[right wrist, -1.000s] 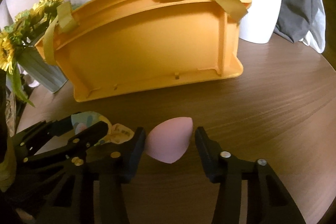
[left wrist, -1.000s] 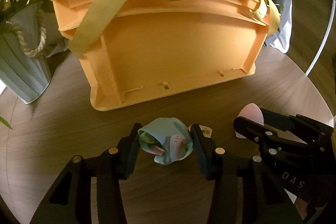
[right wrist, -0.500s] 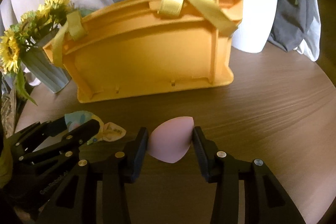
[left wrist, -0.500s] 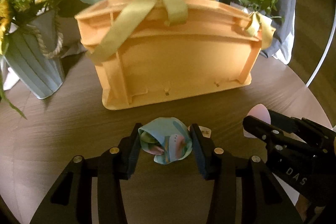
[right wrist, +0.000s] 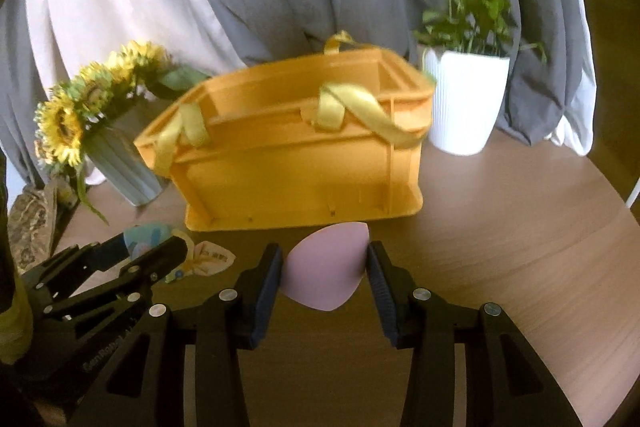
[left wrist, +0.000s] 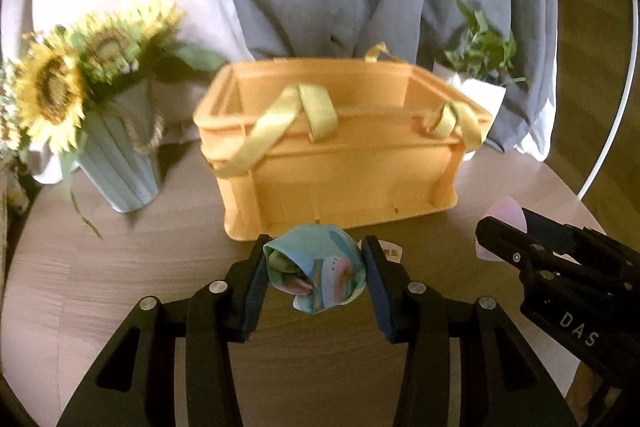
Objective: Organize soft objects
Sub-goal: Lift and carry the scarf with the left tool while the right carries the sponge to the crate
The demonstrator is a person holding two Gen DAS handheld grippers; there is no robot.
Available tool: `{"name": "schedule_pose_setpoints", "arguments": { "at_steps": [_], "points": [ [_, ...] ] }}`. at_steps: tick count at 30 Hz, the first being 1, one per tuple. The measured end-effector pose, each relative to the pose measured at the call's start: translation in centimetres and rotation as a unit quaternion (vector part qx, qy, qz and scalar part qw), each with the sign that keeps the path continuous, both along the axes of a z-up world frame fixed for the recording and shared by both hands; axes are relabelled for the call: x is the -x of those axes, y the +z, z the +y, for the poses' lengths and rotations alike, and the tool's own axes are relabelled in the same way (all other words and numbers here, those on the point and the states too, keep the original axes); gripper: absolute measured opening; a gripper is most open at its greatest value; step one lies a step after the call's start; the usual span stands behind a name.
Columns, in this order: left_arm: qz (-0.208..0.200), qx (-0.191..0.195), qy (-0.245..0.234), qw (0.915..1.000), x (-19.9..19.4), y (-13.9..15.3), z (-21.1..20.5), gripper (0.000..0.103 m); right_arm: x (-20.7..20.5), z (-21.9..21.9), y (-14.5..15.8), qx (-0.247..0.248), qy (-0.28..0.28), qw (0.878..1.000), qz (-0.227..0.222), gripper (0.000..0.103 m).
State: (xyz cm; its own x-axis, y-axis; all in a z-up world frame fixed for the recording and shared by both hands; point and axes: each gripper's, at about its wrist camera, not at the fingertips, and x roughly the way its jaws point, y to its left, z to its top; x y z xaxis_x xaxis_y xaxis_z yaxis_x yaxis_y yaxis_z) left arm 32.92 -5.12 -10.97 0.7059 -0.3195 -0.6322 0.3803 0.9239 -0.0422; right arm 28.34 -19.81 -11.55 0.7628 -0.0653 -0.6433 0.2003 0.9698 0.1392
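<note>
Left tool (left wrist: pixel 314 273) clamped on rolled scarf (left wrist: pixel 316 271), pads at mid-sides; right tool (right wrist: pixel 325 273) clamped on pink sponge (right wrist: pixel 326 267). Both light, squashy, likely slip-prone under weak pinch. Orange basket (right wrist: pixel 296 163) ahead of both tools, on bench (right wrist: pixel 500 247).

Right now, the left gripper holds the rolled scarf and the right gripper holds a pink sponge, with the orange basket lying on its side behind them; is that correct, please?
Not quite: the orange basket stands upright, open top up, as the right wrist view shows. The left gripper does hold the rolled scarf, and the right gripper the pink sponge.
</note>
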Motion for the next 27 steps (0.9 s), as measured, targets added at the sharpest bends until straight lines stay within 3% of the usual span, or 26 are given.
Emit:
{"name": "schedule_pose_setpoints", "arguments": {
  "at_steps": [27],
  "points": [
    [-0.13,0.032,0.083,0.9875,5.0,9.7,-0.2,0.045,2.7,-1.6,9.1,0.019,0.058,0.99,-0.127,0.045]
  ]
}}
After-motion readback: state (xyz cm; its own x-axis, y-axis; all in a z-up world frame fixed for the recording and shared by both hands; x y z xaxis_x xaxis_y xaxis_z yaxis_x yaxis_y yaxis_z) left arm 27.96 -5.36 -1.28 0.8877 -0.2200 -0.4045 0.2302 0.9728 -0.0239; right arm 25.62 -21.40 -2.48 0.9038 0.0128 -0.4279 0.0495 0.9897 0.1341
